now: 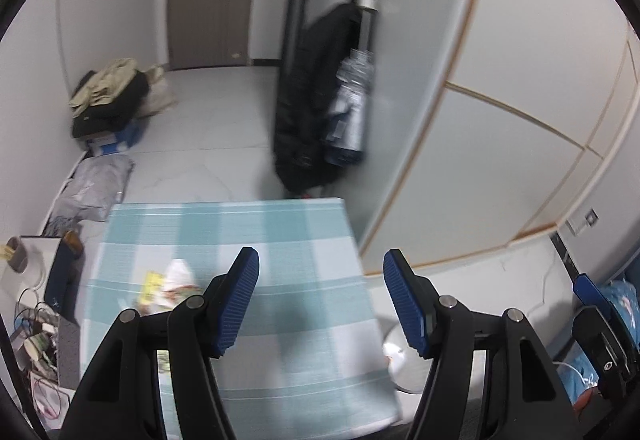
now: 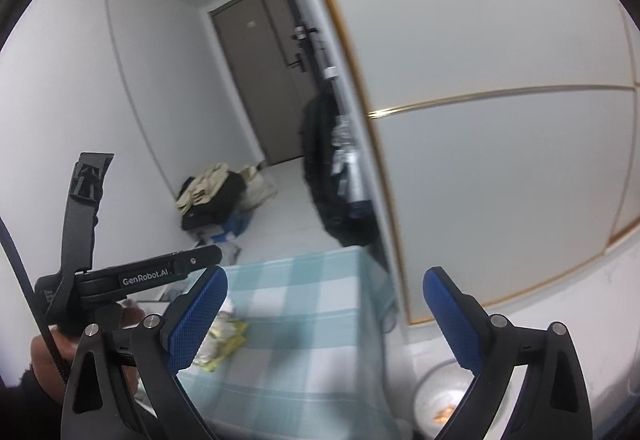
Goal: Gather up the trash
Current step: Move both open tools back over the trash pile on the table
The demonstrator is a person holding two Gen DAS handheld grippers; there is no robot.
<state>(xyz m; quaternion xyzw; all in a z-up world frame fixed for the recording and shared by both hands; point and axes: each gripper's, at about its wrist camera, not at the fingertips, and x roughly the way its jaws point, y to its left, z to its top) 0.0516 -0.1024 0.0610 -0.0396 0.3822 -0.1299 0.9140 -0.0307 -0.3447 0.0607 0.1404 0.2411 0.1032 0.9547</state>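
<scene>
Both the left gripper (image 1: pixel 321 303) and right gripper (image 2: pixel 325 321) gape wide and empty above the table (image 1: pixel 304 240). Likely readying for the wrappers (image 1: pixel 168 288); the bin (image 2: pixel 436 396) waits beside

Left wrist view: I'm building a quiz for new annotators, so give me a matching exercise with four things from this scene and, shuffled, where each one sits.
Things:
1. crumpled wrappers
2. white bin
3. black coat
4. pile of clothes

Places:
A. on the floor, right of the table
B. hanging by the sliding door
C. on the checked tablecloth, left part
D. on the floor against the far left wall

Pairs: 1-C, 2-A, 3-B, 4-D
</scene>
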